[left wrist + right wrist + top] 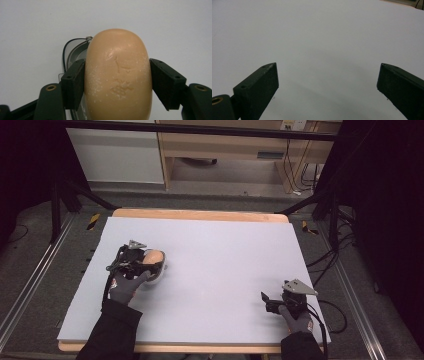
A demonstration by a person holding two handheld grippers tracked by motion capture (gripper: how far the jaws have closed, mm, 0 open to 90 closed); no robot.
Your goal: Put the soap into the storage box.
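A tan oval soap bar [154, 256] [117, 75] with a stamped mark is clamped between the jaws of my left gripper [151, 263] [117, 83], which is shut on it at the left of the table. Just under and behind the soap lies a small greyish dish [160, 272] [75, 52] with a thin wire rim, mostly hidden by the bar. Whether the soap rests on the dish or hangs just above it is unclear. My right gripper [266, 301] [328, 75] sits low at the table's front right, open, with bare surface between its jaws.
A white sheet [215, 250] covers the wooden table [200, 214]. Dark stands and cables [330, 255] flank the table on the floor, and wooden furniture [225, 145] stands beyond the far edge.
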